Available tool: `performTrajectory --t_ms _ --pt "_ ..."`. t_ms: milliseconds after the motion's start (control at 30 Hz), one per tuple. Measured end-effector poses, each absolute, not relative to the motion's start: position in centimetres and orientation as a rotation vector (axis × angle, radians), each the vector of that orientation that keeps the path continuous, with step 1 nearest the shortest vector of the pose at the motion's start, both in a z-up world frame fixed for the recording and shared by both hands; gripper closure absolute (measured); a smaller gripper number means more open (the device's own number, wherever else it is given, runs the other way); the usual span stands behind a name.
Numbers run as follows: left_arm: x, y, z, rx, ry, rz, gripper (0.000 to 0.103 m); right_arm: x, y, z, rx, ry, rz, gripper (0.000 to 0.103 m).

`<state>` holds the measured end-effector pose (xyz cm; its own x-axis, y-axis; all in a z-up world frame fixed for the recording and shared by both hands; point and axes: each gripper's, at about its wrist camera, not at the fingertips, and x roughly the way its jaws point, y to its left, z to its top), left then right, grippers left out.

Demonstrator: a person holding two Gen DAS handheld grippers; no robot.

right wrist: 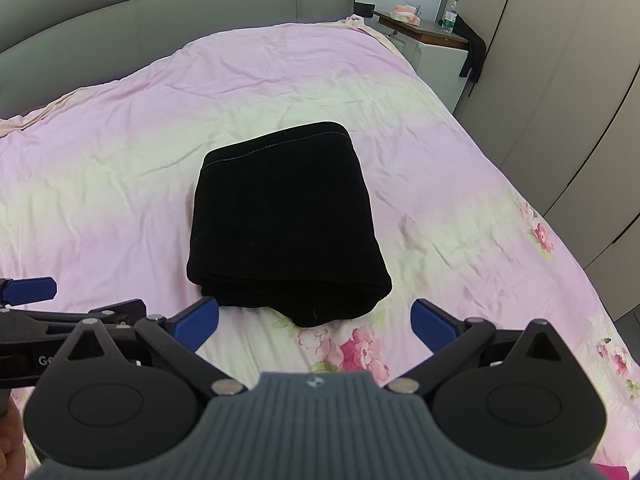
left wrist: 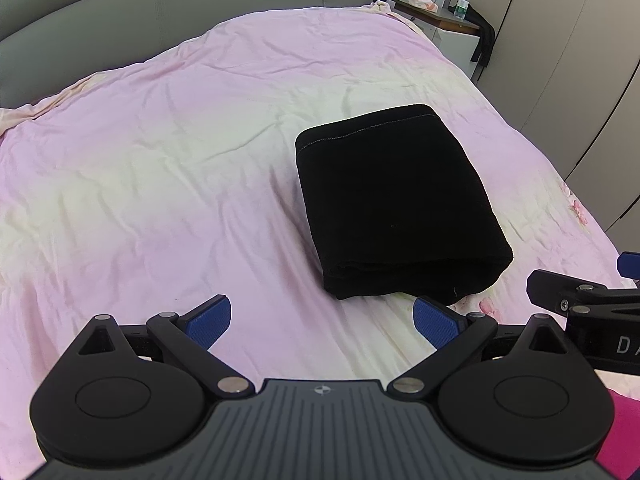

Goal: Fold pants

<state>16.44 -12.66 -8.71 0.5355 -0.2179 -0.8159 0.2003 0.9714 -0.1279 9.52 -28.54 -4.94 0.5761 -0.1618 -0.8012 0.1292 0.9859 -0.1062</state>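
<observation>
The black pants (left wrist: 396, 204) lie folded into a thick compact rectangle on the pink bed sheet (left wrist: 160, 168). They also show in the right wrist view (right wrist: 284, 224), straight ahead. My left gripper (left wrist: 322, 326) is open and empty, held above the sheet just near and left of the folded pants. My right gripper (right wrist: 314, 326) is open and empty, just in front of the pants' near folded edge. Each gripper shows at the edge of the other's view: the right one (left wrist: 580, 292) and the left one (right wrist: 60, 304).
A grey padded headboard (left wrist: 160, 4) runs along the far side of the bed. A nightstand (left wrist: 436, 12) with a water bottle (left wrist: 463, 2) and a dark garment stands at the far right. Beige wardrobe doors (right wrist: 560, 80) line the right side.
</observation>
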Motion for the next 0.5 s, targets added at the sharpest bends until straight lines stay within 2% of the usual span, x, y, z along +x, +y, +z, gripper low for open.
performTrajectory --t_ms 500 --pt "17.2 -11.3 -8.9 -0.024 0.985 -0.217 0.0 9.5 -28.5 -5.1 -0.032 0.951 -0.183 0.005"
